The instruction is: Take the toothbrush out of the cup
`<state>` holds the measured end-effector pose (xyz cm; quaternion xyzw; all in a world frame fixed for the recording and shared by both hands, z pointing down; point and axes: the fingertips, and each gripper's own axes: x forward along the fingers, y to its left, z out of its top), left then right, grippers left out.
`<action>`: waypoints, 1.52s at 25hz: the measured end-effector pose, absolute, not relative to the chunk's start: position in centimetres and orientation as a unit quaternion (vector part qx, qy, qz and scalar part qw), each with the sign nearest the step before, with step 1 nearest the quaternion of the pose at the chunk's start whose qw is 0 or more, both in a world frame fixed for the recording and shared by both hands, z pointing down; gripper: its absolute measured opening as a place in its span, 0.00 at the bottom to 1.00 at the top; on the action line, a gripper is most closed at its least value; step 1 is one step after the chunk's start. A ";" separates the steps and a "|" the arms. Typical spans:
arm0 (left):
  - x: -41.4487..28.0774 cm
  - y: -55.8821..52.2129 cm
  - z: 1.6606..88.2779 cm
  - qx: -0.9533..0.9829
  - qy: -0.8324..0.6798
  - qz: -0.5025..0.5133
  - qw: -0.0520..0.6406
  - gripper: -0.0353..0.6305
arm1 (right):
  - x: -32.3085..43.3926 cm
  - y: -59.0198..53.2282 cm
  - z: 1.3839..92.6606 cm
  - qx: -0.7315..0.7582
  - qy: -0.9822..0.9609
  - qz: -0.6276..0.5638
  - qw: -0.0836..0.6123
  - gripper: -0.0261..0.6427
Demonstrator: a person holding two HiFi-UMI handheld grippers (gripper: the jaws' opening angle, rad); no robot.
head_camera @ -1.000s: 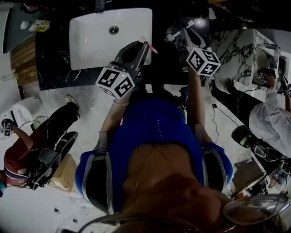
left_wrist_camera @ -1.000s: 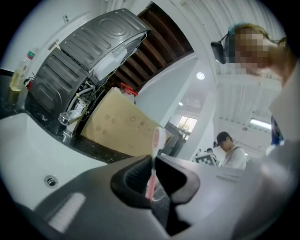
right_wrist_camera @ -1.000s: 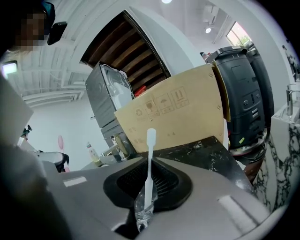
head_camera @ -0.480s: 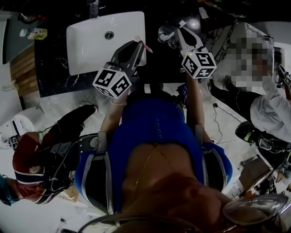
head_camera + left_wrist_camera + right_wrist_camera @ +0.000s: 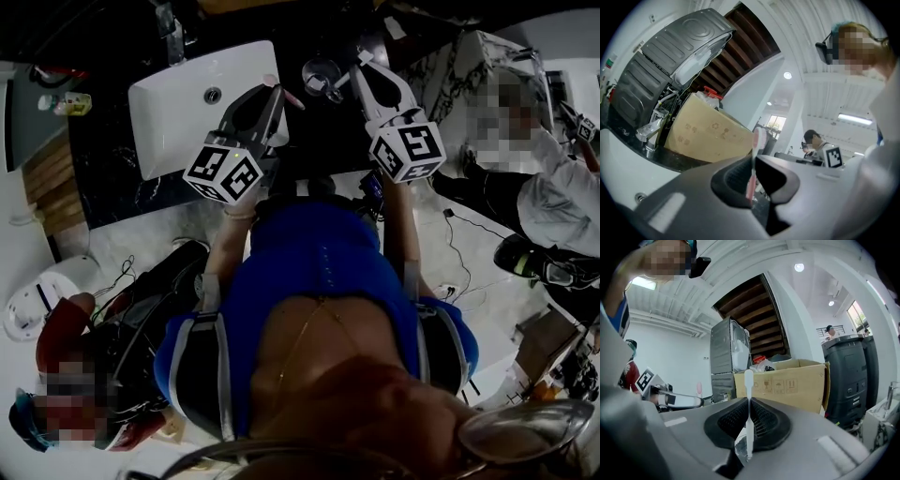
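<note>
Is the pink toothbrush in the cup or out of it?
Out. The pink toothbrush stands clamped in the left gripper's jaws, with no cup around it; the glass cup is apart.

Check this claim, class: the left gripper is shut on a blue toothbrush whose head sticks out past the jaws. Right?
Wrong colour: the left gripper view shows the left gripper shut on a pink toothbrush whose head sticks out past the jaws.

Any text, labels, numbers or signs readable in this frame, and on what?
No words or numbers can be read.
Cardboard box: handling pictograms in the right gripper view; faint print in the left gripper view, too blurred.
Bottle label, head view: too small.
Marker cubes: coded squares only.
</note>
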<state>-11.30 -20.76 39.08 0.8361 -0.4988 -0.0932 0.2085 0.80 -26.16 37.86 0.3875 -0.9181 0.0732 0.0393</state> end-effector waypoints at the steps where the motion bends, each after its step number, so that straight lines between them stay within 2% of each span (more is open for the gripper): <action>1: -11.1 -20.7 38.9 0.838 -0.497 -0.092 0.208 0.09 | 1.0 -25.8 37.4 0.389 -0.918 0.067 0.042 0.06; 38: -9.1 -20.3 37.5 0.852 -0.469 -0.081 0.221 0.09 | 2.1 -22.2 38.1 0.383 -0.915 0.106 0.073 0.06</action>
